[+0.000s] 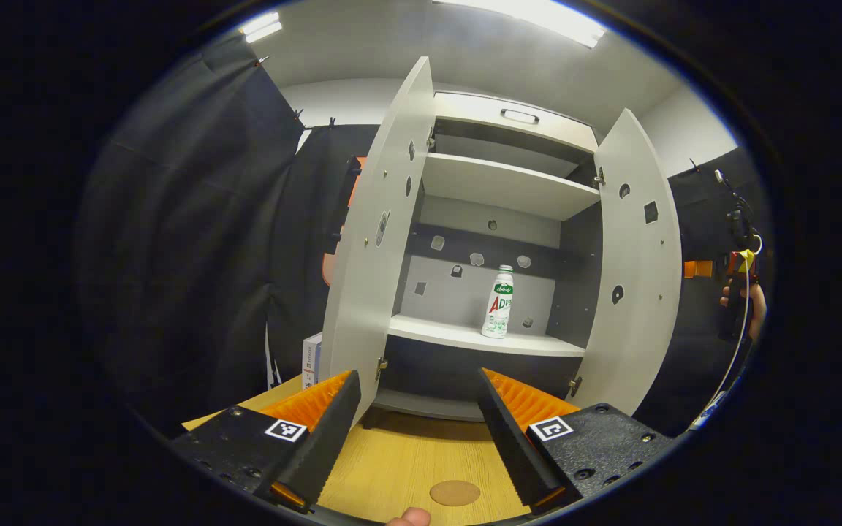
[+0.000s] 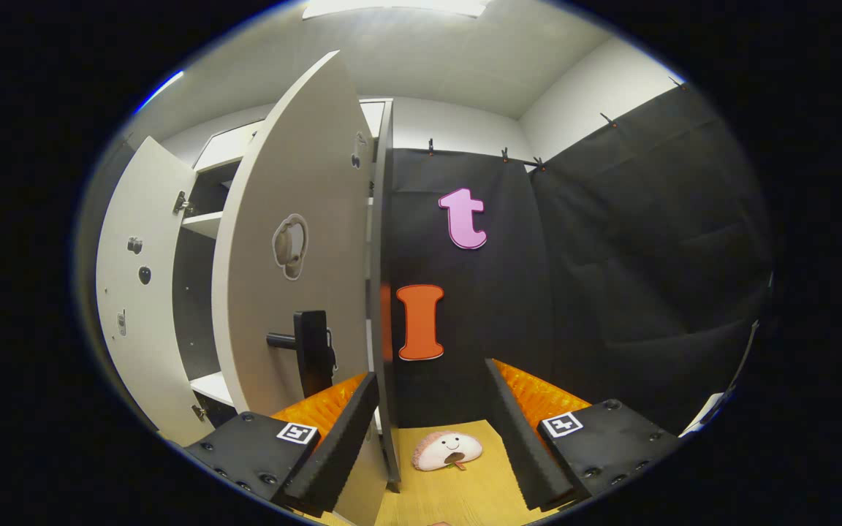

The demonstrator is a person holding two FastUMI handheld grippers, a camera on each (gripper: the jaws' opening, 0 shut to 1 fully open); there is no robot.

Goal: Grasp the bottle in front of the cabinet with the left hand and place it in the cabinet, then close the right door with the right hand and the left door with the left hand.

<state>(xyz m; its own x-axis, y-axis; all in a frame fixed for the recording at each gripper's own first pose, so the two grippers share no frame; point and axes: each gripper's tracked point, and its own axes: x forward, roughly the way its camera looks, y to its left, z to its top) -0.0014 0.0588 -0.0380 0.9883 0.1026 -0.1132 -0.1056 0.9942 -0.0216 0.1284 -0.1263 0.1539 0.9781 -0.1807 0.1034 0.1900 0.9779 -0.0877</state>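
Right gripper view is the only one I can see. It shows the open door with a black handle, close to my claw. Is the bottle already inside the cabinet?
Observer: Yes. In the left gripper view the bottle stands upright on the lower shelf of the cabinet, toward its right side.
Operator: Thank you. Does the left claw hold anything?
Observer: No. The left claw is open and empty. It is above the table in front of the cabinet, apart from the bottle.
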